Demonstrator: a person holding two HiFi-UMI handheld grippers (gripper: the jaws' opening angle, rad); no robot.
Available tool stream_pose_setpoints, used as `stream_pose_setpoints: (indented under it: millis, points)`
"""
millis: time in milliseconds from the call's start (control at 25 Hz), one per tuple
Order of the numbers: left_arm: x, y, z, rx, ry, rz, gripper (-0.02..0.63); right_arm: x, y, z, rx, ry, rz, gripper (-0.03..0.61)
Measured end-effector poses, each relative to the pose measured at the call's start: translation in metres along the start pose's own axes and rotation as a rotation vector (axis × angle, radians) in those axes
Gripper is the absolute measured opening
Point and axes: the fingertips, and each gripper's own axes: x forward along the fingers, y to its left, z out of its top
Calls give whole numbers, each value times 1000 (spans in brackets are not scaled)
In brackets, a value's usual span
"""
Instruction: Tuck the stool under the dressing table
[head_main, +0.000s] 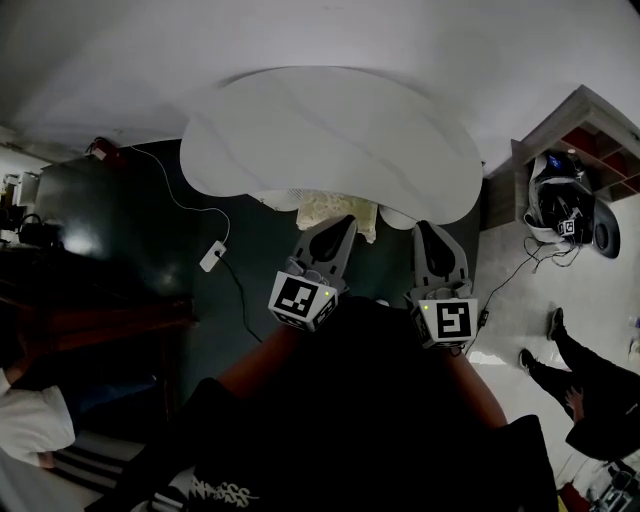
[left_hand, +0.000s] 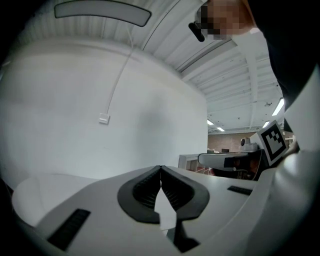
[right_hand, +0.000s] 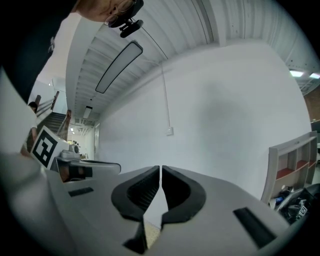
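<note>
- The stool shows only as a pale cream, fuzzy-looking patch of seat. It pokes out from under the near edge of the bench, and the rest of it is hidden beneath.
- The bench top is white, with a lobed, cloud-like outline.
- There is one stool, one bench and two tools. One white cable with a plug block lies on the dark floor to the left.
- The left tool is closed, its jaws meeting at the tips with nothing between them. Its tip is just beside the stool seat, but whether it touches cannot be told.
- The right tool is closed too, with only a hairline slit between its jaws. It holds nothing and sits at the bench's near edge, right of the stool.
</note>
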Motion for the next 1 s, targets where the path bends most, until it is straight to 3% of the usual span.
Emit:
stream_pose_setpoints:
  millis: [400, 600, 760, 1000]
  points:
    - [-19, -45, -23, -7, 22, 33, 17, -33, -11, -7, 14, -14, 0, 44]
    - [-18, -54, -22, -9, 8, 68, 17, -40, -5, -15, 12, 28, 31, 44]
    - [-20, -54, -23, 4, 9, 84, 17, -38, 4, -29, 23, 72, 65, 44]
    - [-41, -35, -27, -20, 11, 114, 17, -33, 19, -21, 6, 17, 60, 40]
